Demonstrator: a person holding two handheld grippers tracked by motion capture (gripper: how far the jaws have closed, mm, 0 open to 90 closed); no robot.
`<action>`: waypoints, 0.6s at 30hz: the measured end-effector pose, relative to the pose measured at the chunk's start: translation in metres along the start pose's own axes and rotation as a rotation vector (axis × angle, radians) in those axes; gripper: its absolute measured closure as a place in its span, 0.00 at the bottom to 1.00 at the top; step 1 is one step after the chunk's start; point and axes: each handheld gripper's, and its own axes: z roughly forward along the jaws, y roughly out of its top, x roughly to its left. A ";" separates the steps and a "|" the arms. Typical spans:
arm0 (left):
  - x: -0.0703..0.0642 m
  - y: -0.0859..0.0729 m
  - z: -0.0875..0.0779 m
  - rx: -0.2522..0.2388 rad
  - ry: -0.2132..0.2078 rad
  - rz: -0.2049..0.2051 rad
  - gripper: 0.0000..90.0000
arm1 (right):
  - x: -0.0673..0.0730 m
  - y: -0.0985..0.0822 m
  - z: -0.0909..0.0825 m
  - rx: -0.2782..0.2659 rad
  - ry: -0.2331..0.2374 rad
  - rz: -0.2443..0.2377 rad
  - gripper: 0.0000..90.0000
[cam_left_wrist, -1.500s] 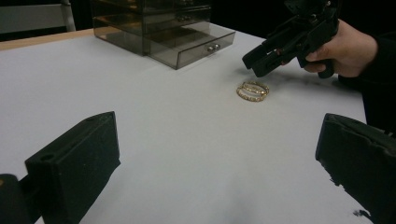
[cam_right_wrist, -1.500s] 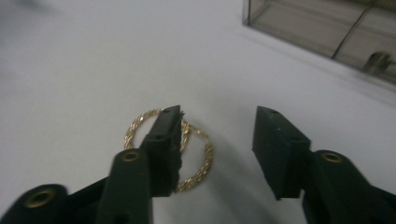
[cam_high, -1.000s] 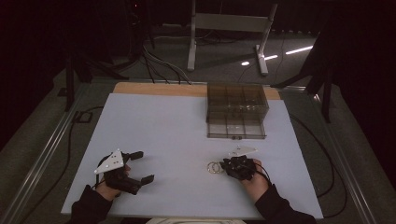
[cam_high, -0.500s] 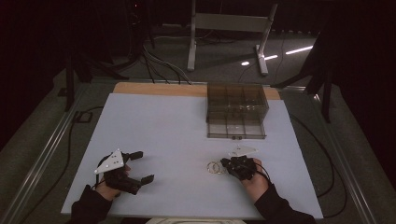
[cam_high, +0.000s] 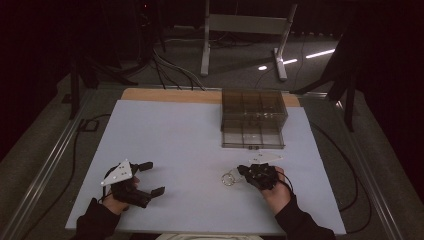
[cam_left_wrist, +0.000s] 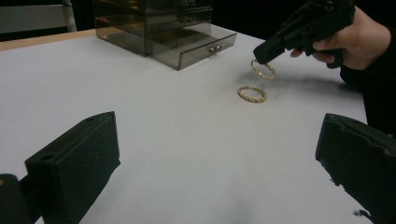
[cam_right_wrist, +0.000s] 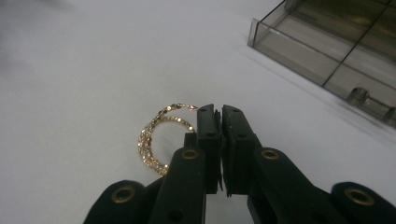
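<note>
Two thin gold bangles are on the white table (cam_high: 190, 140). My right gripper (cam_right_wrist: 218, 112) is shut on the rim of one gold bangle (cam_right_wrist: 152, 140), which stands tilted at the jaw tips (cam_left_wrist: 264, 70). The other gold bangle (cam_left_wrist: 252, 94) lies flat just beside it. In the high view the right gripper (cam_high: 245, 172) points left at the bangles (cam_high: 229, 178), at the front right of the table. My left gripper (cam_high: 154, 177) rests at the front left, open and with nothing between its jaws (cam_left_wrist: 215, 126).
A smoky clear drawer box (cam_high: 254, 117) stands at the back right of the table, its lowest drawer (cam_left_wrist: 196, 46) pulled out toward the bangles. A metal stand (cam_high: 245, 30) and cables are on the floor beyond the table.
</note>
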 end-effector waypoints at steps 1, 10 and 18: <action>0.000 0.000 0.000 0.000 0.000 0.000 0.01 | -0.001 0.001 -0.001 -0.004 0.000 -0.001 0.97; 0.001 0.000 0.000 -0.005 -0.003 -0.006 0.01 | -0.010 0.014 -0.007 -0.037 -0.019 0.013 0.97; 0.001 0.000 0.000 -0.001 -0.003 -0.001 0.01 | -0.019 0.025 -0.003 -0.044 -0.020 0.034 0.97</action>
